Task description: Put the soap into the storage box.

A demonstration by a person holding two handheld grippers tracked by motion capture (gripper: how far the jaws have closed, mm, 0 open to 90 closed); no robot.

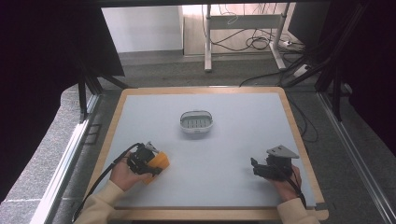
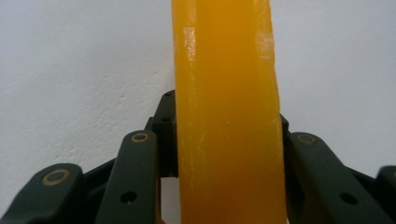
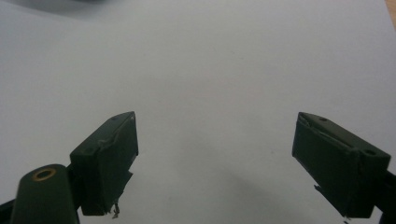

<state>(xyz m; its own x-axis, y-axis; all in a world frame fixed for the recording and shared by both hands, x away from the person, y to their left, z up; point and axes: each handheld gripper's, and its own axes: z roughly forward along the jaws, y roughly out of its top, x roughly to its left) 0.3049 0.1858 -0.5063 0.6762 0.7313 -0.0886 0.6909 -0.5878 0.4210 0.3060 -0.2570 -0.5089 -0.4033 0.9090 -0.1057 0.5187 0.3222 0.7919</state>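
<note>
An orange soap-like block (image 1: pixel 159 162) sits at the near left of the grey table, clamped in my left gripper (image 1: pixel 148 164). In the left gripper view the block (image 2: pixel 229 121) stands edge-on between the two black jaws, which press on both its sides. My right gripper (image 1: pixel 255 166) rests at the near right of the table, its jaws spread wide with nothing between them; in the right gripper view its gripper (image 3: pixel 215 163) looks onto bare grey surface. A small white oval dish with a ridged grey inside (image 1: pixel 197 122) stands near the table's middle, apart from both grippers.
The grey mat (image 1: pixel 224 140) has a wooden border (image 1: pixel 299 140) all around. Beyond the far edge are a desk frame (image 1: pixel 208 42) and loose cables (image 1: pixel 254 42) on the floor. Dark curtains hang on both sides.
</note>
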